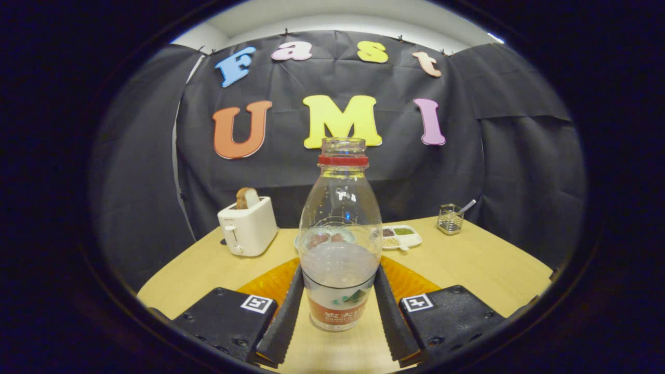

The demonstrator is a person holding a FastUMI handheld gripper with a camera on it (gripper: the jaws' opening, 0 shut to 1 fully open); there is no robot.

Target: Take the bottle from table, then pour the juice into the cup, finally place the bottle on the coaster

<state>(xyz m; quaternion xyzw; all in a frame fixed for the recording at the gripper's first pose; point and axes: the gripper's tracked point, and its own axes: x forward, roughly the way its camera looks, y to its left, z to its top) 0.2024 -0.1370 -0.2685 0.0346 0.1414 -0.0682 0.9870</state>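
Observation:
A clear plastic bottle [340, 244] stands upright between my fingers. It has no cap, a red ring at its neck, pale liquid in its lower half and a red and white label. My gripper [338, 304] is shut on the bottle, with a black finger [284, 317] pressing on each side of its lower body. I cannot tell whether the bottle's base rests on the table [483, 270] or hangs just above it. An orange round coaster [265, 283] lies flat just beyond the fingers, partly hidden behind the bottle.
A white toaster [248, 226] with a slice of bread stands at the far left of the table. A divided white dish [401, 236] of grains lies beyond the bottle to the right. A small wire holder [450, 219] stands further right. The booth's black cloth wall closes the back.

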